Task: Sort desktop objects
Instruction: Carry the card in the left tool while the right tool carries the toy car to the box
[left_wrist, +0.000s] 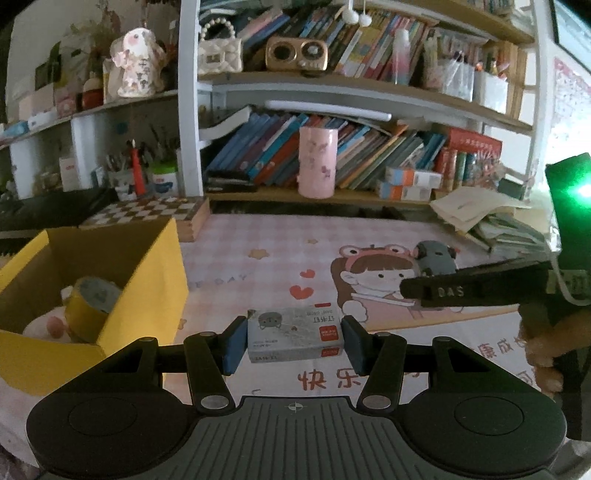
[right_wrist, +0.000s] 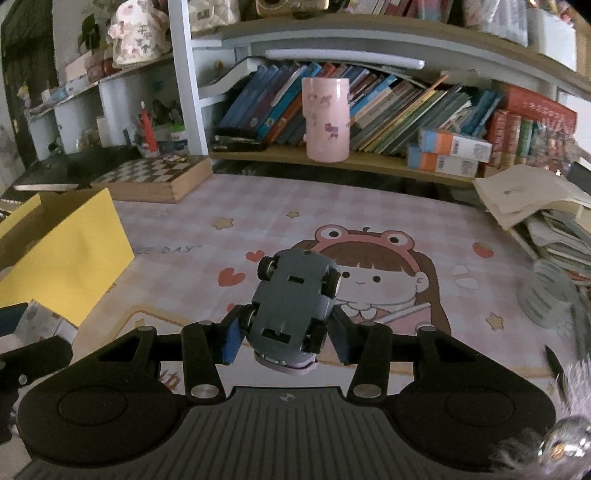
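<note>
My left gripper (left_wrist: 294, 341) is shut on a grey staple box (left_wrist: 294, 333) with a red label, held just above the pink desk mat (left_wrist: 258, 273). My right gripper (right_wrist: 286, 332) is shut on a grey toy car (right_wrist: 291, 308), belly up with its wheels showing, held over the mat. The toy car (left_wrist: 434, 258) and the right gripper's finger show at the right in the left wrist view. A yellow cardboard box (left_wrist: 110, 280) stands at the left; it holds a roll of tape (left_wrist: 92, 299) and a pink plush. The box's wall (right_wrist: 70, 251) shows left in the right wrist view.
A wooden chessboard box (right_wrist: 155, 179) lies behind the yellow box. A pink cylinder holder (right_wrist: 325, 118) stands on the low shelf before leaning books. A stack of papers and books (right_wrist: 546, 218) sits at the right. A black pen (right_wrist: 554, 363) lies at the right edge.
</note>
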